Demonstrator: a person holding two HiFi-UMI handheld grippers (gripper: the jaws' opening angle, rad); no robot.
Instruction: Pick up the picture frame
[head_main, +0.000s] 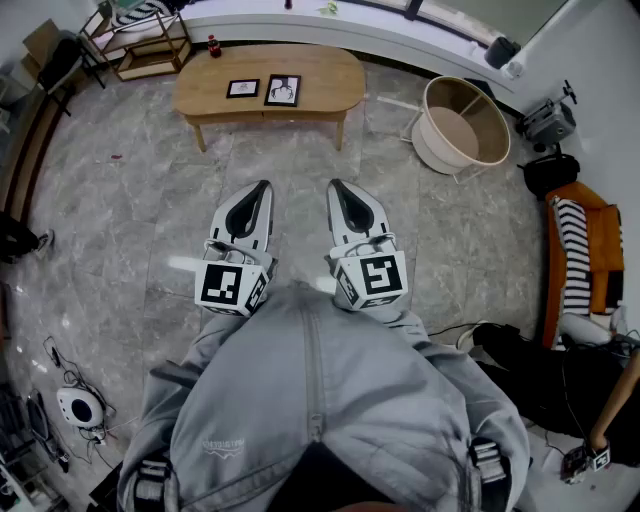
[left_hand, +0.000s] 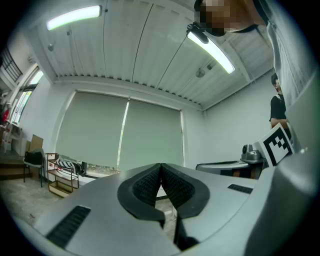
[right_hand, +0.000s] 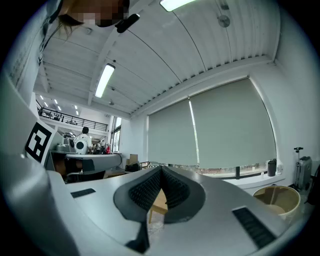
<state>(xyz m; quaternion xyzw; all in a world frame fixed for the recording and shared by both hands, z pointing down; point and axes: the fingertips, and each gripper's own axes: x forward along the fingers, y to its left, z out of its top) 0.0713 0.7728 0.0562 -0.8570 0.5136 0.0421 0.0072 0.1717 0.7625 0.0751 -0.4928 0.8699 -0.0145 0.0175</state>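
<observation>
Across the floor (head_main: 120, 200), the wooden table (head_main: 325, 70) bears the picture frame (head_main: 283, 90) well ahead of the closed, empty left gripper (head_main: 263, 185) and right gripper (head_main: 335, 185), nearer the left.

head view: high, looking steeply down, well apart from oval light-wood worktop (head_main: 268, 80) | left claw (left_hand: 160, 166) view: level along jaws, facing pale roller blinds (left_hand: 120, 130) | right claw (right_hand: 161, 170) view: level, same blinds; shares round beige tub (right_hand: 276, 196) with head view
</observation>
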